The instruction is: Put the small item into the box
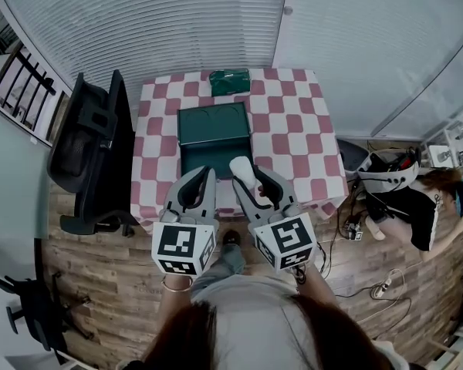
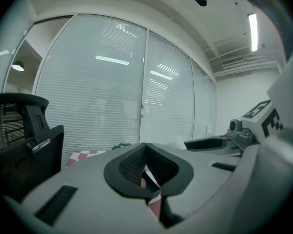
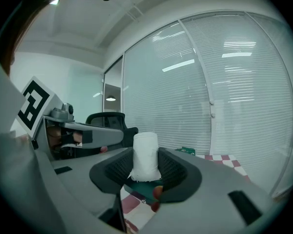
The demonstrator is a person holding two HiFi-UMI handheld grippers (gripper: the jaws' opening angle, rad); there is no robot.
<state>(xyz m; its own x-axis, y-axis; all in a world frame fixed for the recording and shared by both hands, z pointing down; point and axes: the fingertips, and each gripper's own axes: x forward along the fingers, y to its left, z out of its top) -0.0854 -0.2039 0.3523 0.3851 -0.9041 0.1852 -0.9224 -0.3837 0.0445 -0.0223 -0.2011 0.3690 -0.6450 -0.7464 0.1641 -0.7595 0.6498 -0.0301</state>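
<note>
Right gripper (image 3: 145,175) clamps white cylindrical roll (image 3: 145,156) beside green box (image 1: 213,125).

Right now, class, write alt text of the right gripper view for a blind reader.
The right claw grips a small white cylinder upright between its jaws. Behind stand white blinds, a black chair and a checked table.

Open box (image 1: 213,126) mid-table, bare cloth (image 1: 293,122) on its right, black chair (image 1: 92,145) close at left.
</note>
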